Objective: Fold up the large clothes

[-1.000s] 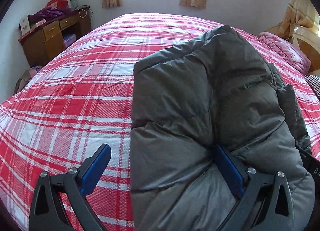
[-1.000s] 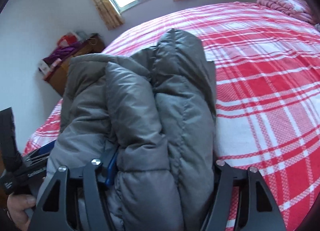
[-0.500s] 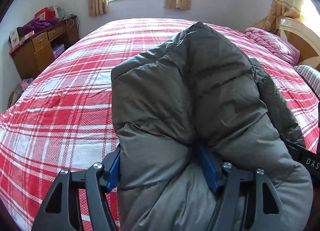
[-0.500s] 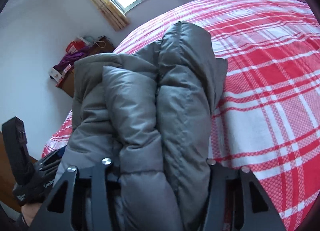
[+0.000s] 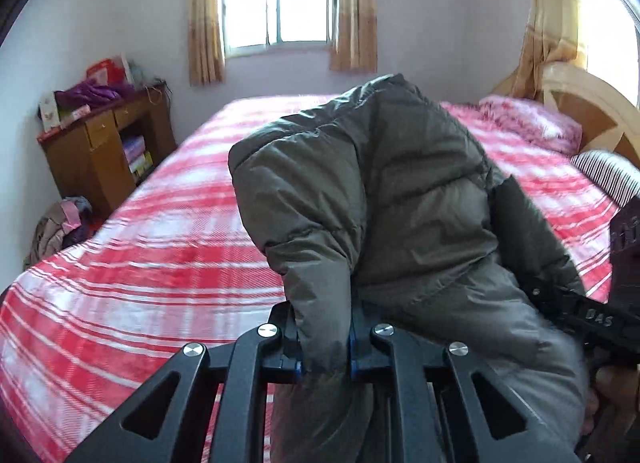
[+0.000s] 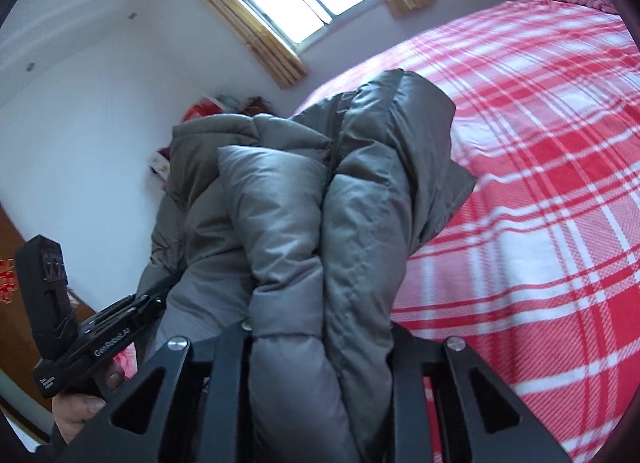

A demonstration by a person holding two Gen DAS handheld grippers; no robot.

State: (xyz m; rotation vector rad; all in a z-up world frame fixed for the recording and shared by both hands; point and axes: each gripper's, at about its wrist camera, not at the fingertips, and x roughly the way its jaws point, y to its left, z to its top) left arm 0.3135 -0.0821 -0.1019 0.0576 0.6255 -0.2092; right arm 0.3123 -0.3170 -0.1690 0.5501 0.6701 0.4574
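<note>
A folded grey puffer jacket (image 5: 400, 203) is held up off the red plaid bed (image 5: 160, 247). My left gripper (image 5: 324, 347) is shut on a fold at its near left edge. My right gripper (image 6: 320, 339) is shut on the thick folded bundle of the jacket (image 6: 320, 203) at its other end, and its fingertips are hidden by the fabric. The right gripper also shows at the right edge of the left wrist view (image 5: 588, 315). The left gripper shows at the lower left of the right wrist view (image 6: 116, 327).
A wooden desk (image 5: 104, 151) with clutter stands left of the bed, with a pile of clothes (image 5: 60, 227) on the floor beside it. A pink quilt (image 5: 532, 123), a striped pillow (image 5: 608, 171) and the headboard (image 5: 592, 111) are at the right. A window (image 5: 280, 3) is in the far wall.
My left gripper has closed on the jacket's edge. Both grippers have lifted the folded jacket up off the bed and tilted upward.
</note>
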